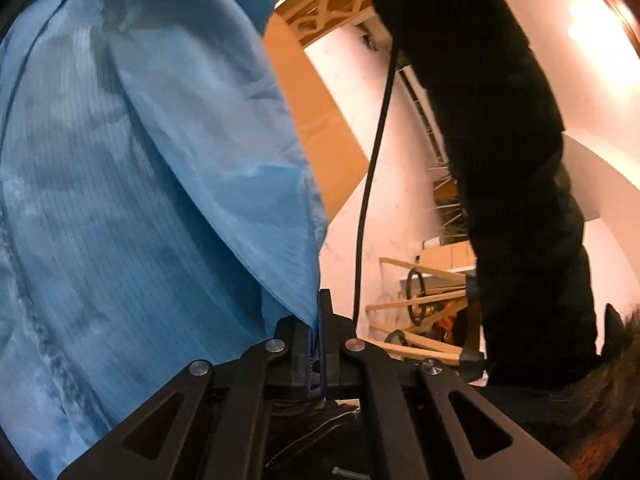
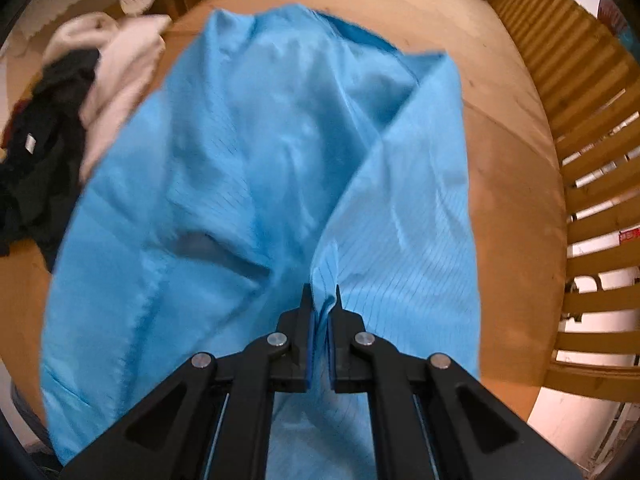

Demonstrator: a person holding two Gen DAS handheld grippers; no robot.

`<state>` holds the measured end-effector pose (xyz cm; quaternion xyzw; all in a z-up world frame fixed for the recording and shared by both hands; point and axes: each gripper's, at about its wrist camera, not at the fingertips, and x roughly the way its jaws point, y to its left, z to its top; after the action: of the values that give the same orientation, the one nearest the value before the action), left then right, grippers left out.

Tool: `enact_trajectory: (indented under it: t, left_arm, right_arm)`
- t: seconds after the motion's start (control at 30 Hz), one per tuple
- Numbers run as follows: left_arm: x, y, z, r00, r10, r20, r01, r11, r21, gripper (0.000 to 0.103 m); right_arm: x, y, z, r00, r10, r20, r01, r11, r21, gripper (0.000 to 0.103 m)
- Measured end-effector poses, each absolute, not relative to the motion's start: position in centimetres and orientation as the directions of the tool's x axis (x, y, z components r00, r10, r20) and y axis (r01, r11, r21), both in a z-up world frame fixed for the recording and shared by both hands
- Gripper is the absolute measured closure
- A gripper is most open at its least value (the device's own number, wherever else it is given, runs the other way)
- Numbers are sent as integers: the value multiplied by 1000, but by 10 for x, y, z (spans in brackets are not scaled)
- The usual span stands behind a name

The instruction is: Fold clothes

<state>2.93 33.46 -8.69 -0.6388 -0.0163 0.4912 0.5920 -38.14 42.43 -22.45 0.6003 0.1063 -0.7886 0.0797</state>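
Note:
A light blue garment with fine pinstripes fills both views. In the left wrist view it hangs in the air to the left, and my left gripper is shut on its hemmed edge. In the right wrist view the garment drapes down over a round wooden table, and my right gripper is shut on a bunched fold of it. The garment is lifted between the two grippers, with its far end trailing on the table.
A pile of white and black clothes lies at the table's left. A slatted wooden chair stands at the right. In the left wrist view a person's dark sleeve and a black cable cross the right side.

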Motion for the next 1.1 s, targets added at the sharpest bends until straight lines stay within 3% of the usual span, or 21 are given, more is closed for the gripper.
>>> enact_trajectory:
  t: [0.23, 0.33, 0.47, 0.57, 0.67, 0.77, 0.8, 0.87, 0.9, 1.1]
  left_arm:
    - [45, 335, -135, 600, 522, -606, -457, -398, -795, 99]
    - [53, 330, -125, 602, 507, -617, -487, -379, -787, 89]
    - [56, 316, -96, 562, 495, -663, -559, -364, -745, 84]
    - [54, 309, -86, 527, 487, -696, -593, -377, -712, 78]
    - [51, 313, -81, 487, 485, -726, -627, -385, -677, 77]
    - [49, 335, -76, 441, 503, -743, -678, -355, -643, 77]
    - [49, 342, -75, 436, 508, -743, -692, -338, -638, 77]
    - [43, 362, -83, 432, 496, -753, -716, -319, -621, 77]
    - [44, 372, -92, 434, 481, -762, -722, -320, -614, 77]
    - [38, 382, -133, 477, 394, -786, -702, -367, -610, 77]
  right_arm:
    - [-389, 429, -267, -191, 91, -977, 221, -966, -133, 93]
    - [-377, 442, -252, -172, -50, -984, 201, -979, 14, 86]
    - [-347, 467, -193, -266, -201, -943, 209, -967, 147, 60]
    - [-327, 498, -157, -368, -220, -904, 189, -969, 159, 48]
    - [-315, 530, -149, -409, -193, -892, 122, -980, 156, 48]
    - [-309, 553, -184, -340, -121, -932, 45, -993, 113, 49]
    - [-310, 559, -201, -309, -115, -944, 26, -993, 112, 51]
    - [-312, 569, -239, -243, -111, -964, -9, -993, 117, 69]
    - [-313, 572, -256, -209, -114, -971, -19, -993, 120, 71]
    - [-331, 577, -283, -246, -36, -969, -32, -998, 46, 73]
